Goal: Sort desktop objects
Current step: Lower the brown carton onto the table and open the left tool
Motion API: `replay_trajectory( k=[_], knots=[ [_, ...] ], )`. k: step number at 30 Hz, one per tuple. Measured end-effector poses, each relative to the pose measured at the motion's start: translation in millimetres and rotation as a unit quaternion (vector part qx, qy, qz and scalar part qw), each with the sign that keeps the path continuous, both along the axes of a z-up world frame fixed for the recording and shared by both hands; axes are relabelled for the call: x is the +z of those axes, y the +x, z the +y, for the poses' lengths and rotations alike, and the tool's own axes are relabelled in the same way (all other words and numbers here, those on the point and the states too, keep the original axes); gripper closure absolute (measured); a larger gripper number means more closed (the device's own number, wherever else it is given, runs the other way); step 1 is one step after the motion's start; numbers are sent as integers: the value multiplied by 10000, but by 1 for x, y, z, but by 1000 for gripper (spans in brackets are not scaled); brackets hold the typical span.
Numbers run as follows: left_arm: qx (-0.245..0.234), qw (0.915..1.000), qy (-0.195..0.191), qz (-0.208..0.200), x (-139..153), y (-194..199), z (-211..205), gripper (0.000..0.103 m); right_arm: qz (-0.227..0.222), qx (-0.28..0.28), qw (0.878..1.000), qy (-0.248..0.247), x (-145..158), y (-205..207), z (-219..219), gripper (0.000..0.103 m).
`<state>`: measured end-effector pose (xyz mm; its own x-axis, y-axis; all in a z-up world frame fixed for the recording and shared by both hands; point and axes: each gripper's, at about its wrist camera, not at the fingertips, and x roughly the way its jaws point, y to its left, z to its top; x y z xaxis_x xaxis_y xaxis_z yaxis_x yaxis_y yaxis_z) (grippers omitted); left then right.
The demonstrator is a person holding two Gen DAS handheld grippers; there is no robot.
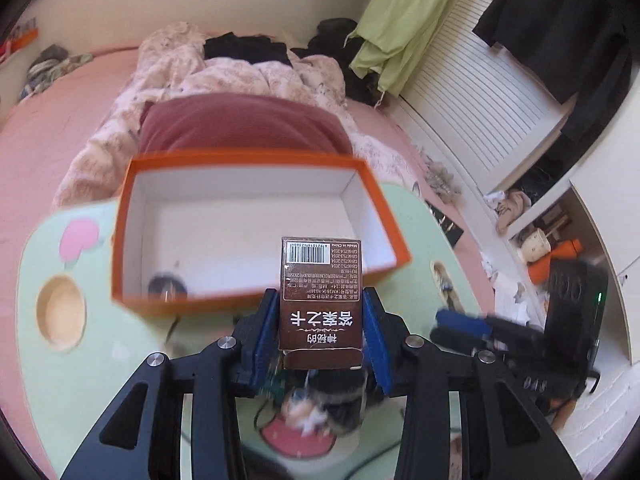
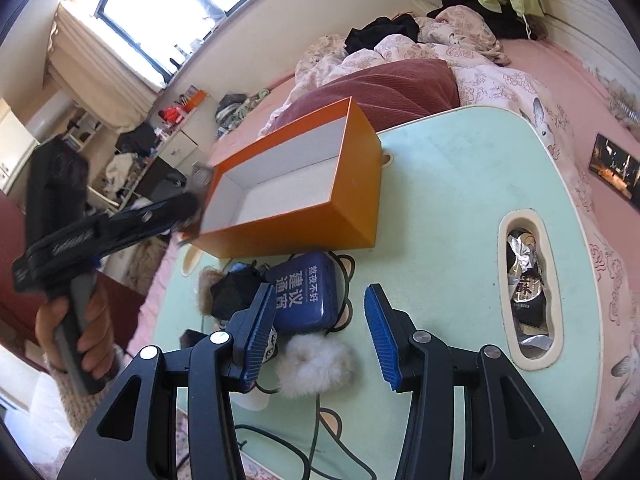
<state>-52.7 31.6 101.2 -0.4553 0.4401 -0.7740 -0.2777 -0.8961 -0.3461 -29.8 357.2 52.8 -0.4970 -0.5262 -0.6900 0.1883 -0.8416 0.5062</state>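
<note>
A: Where's the brown printed card box (image 1: 322, 300)?

B: Clamped between the left tool's (image 1: 322, 344) blue pads, held at the near rim of the open orange cardboard box (image 1: 256, 224) on the pale green bench (image 1: 80, 380).

A: How to finish well?

B: I'd carry it over the white floor, lower it, then let go. The right tool (image 2: 320, 332) hangs half-open, empty, nearer than the orange box.

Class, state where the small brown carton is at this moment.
In the left wrist view, the brown carton sits centre frame, clamped between the left tool's blue pads, at the near wall of the open orange box.
</note>
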Motion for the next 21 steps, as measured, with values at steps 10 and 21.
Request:
replay_trajectory(
  k=[10, 21],
  knots=[
    [758, 9961, 395, -199, -37, 25, -43, 37, 311, 328, 9928, 1106, 10, 22, -52, 56],
    [899, 9956, -136, 207, -45, 128, -62, 10, 280, 830, 9768, 1953, -23, 79, -93, 56]
  ],
)
